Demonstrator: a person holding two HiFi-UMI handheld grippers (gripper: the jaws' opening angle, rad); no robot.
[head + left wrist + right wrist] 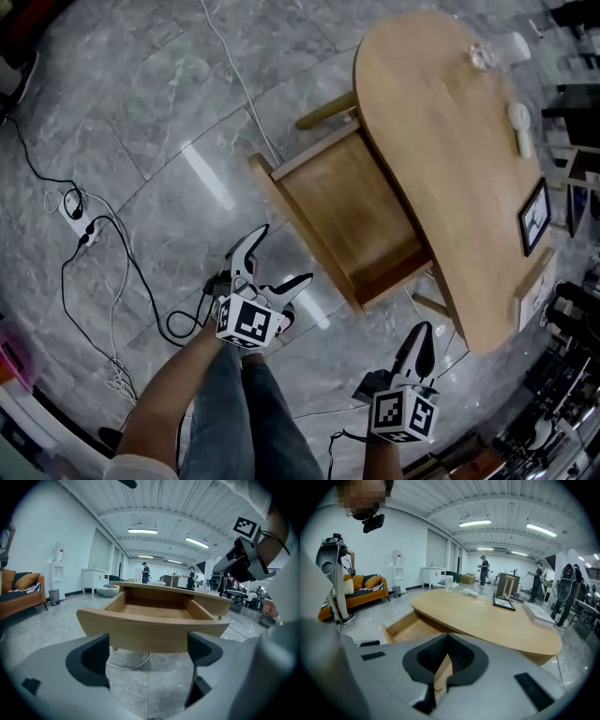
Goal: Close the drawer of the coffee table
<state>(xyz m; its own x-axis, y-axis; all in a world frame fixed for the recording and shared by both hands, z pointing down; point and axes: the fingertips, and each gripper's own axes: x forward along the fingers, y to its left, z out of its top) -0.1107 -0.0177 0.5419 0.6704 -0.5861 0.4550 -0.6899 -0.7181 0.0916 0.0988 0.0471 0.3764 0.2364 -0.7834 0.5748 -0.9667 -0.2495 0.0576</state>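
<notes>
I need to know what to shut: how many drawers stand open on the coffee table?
1: the light wooden drawer, pulled out of the oval wooden coffee table toward the left gripper. Its far side is hidden and may hold another.

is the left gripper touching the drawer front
Apart. The head view shows bare floor between the left gripper and the drawer front, jaws open.

You stand in a big open hall, seemingly a lab staged as a lounge. It has glossy grey marble-look floor tiles (150, 112), a white ribbed ceiling (154, 508) with long strip lights (142, 531), an orange sofa (365, 597), a white water dispenser (57, 573), a white power strip (73, 211) (black cables trailing loose), and people standing at far benches (145, 572).
</notes>
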